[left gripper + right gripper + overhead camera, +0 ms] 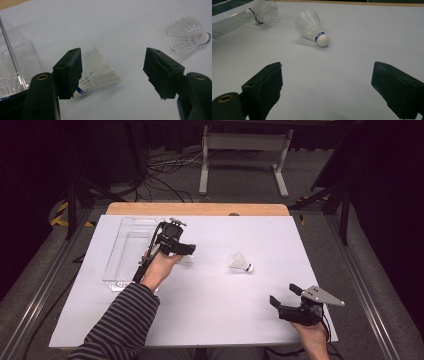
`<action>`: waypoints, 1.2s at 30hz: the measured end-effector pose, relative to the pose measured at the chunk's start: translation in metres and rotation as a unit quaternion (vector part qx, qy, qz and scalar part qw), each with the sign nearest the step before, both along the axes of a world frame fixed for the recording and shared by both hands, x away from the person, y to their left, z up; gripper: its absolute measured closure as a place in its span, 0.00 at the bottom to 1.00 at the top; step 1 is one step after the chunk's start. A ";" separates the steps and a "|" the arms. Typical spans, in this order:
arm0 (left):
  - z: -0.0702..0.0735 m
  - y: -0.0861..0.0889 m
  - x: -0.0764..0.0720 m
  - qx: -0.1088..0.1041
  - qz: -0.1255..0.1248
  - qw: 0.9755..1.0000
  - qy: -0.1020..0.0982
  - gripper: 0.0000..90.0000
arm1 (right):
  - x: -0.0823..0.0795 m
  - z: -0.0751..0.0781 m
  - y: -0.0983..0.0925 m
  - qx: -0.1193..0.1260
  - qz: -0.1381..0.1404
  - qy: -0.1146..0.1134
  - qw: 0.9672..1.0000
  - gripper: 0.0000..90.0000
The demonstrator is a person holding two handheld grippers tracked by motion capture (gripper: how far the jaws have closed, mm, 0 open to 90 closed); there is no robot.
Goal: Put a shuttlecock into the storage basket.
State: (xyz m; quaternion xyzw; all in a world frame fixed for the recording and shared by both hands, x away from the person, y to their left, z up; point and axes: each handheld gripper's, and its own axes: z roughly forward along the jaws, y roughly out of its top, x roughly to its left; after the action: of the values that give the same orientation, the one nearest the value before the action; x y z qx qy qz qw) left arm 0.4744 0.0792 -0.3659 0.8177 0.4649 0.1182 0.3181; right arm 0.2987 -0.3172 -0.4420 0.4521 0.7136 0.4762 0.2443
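The near shuttlecock [96,72] lies on its side on the white table cover [215,305], just right of the clear plastic box [122,257], sitting between the wide-open jaws of the left gripper [112,72] but hugging one jaw, cork tucked behind it. That's the risk: closing from here would probably shove it sideways or crush the feather skirt instead of pinching it cleanly, and it looks light enough to skitter off. A second shuttlecock [241,263] lies out in the middle of the table, well apart from the right gripper [286,295], which is also spread wide and holding nothing, near the table's front right edge. Both corks have a blue band with tiny white print, too small to read.
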 end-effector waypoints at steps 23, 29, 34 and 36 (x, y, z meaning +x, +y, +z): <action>-0.021 -0.009 0.022 0.040 0.039 0.997 0.052 0.40 | 0.000 0.000 0.001 -0.003 0.003 0.001 1.000 0.12; -0.025 -0.009 0.025 0.043 0.045 0.996 0.059 0.42 | 0.001 -0.001 0.001 -0.003 0.004 0.001 1.000 0.12; -0.027 -0.009 0.027 0.046 0.047 0.996 0.062 0.43 | 0.001 -0.001 0.001 -0.003 0.004 0.002 1.000 0.12; -0.028 -0.009 0.028 0.047 0.047 0.996 0.064 0.43 | 0.001 -0.001 0.001 -0.003 0.005 0.002 1.000 0.12</action>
State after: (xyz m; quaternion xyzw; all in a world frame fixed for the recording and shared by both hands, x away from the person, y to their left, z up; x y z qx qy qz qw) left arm 0.5020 0.0698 -0.3938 0.8150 0.5160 0.1021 0.2431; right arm 0.2993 -0.3161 -0.4427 0.4491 0.7178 0.4739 0.2419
